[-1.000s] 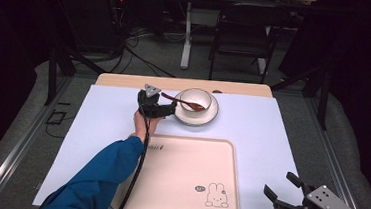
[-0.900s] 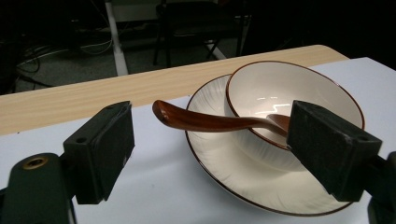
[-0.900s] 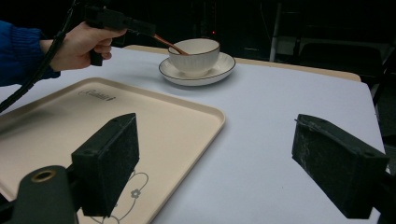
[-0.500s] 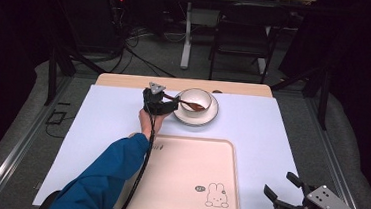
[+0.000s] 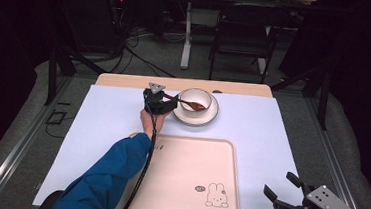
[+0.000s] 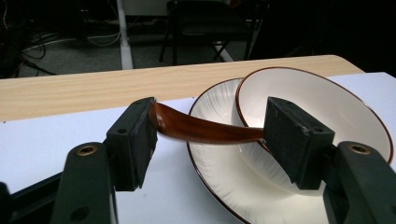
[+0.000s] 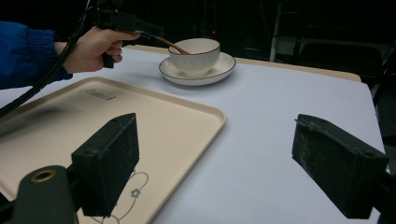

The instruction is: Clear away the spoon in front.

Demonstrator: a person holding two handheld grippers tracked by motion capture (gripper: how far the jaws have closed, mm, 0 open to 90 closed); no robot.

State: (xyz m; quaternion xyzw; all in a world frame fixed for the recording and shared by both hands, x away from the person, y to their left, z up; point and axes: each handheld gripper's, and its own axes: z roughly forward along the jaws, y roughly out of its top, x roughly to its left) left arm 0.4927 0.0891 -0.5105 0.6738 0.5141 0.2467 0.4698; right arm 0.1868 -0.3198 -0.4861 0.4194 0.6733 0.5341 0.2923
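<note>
- Spoon [image 6: 201, 129] handle is lying between the left gripper [image 6: 210, 135] jaws, which have just been closing; centring it prevents slipping.
- Bowl [image 5: 195, 102] and saucer [image 5: 207, 117] are sitting near the worktop's far edge; lifting gently is wise.
- Right gripper [image 7: 224, 163] is hovering released.

Glossy brown spoon [image 6: 201, 129], glazed ceramic bowl [image 6: 322, 105], smooth matt plastic tray [image 5: 188, 175].

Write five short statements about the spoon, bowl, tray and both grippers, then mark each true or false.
1. The brown spoon rests in the bowl. True.
2. The bowl stands on the tray. False: it stands on a saucer beyond the tray.
3. The spoon's handle lies between the left gripper jaws. True.
4. The right gripper holds the saucer. False: it is open, holding nothing.
5. The tray carries a rabbit drawing. True.
</note>
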